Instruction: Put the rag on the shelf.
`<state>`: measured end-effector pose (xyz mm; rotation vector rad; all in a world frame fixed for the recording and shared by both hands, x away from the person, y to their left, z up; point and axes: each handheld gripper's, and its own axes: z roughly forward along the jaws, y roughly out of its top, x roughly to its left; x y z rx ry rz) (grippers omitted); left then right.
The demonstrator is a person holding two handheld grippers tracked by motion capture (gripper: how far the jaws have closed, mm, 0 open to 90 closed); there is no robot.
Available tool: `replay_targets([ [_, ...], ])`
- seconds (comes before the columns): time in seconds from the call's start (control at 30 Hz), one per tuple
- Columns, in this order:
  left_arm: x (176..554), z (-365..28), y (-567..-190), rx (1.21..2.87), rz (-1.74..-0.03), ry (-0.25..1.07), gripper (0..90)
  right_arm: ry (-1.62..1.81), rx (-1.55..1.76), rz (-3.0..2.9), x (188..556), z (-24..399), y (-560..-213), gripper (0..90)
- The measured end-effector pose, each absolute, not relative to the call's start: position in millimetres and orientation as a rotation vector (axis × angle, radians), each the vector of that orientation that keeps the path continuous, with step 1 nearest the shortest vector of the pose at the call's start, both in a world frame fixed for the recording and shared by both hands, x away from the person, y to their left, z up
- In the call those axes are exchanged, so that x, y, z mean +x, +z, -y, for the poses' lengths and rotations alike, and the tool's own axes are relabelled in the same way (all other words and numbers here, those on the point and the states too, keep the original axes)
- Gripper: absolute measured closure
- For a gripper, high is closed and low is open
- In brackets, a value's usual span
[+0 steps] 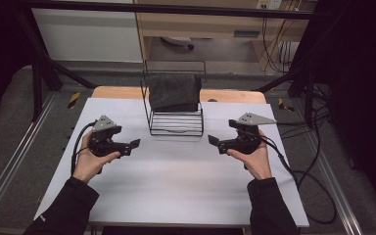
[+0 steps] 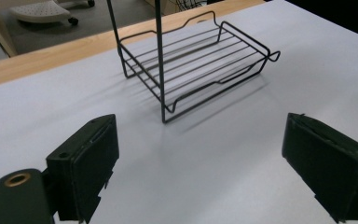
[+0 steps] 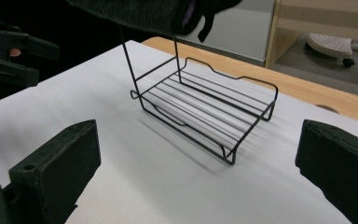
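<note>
Open tongs (image 3: 198, 179) face wire rack (image 3: 205, 116).

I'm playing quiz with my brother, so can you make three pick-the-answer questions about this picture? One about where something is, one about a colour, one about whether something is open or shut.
1. Where is the cloth?
A. Flat on the table
B. Draped over the top bar of the wire rack
C. Between the left gripper's jaws

2. What colour is the table cover?
A. White
B. Red
C. Green

3. How are the jaws of the two grippers?
A. Both shut tight
B. Both open with nothing between them
C. Both clamped on the rack

Answers:
1. B, the dark cloth hangs on the rack's top bar, above its bare lower shelf.
2. A, the sheet under the rack is plain white.
3. B, the left gripper and the right gripper each show jaws spread apart, with bare table between them in their own views.
</note>
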<state>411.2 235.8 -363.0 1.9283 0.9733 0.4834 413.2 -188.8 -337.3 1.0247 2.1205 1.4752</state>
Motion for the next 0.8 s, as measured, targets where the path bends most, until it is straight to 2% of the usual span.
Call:
replay_targets([
  [0.8, 377.8, -274.0, -429.8, 2.013, -0.987, 0.431, 11.1, 1.366, 1.103, -2.238, 378.4, 245.1, -425.4, 0.7],
])
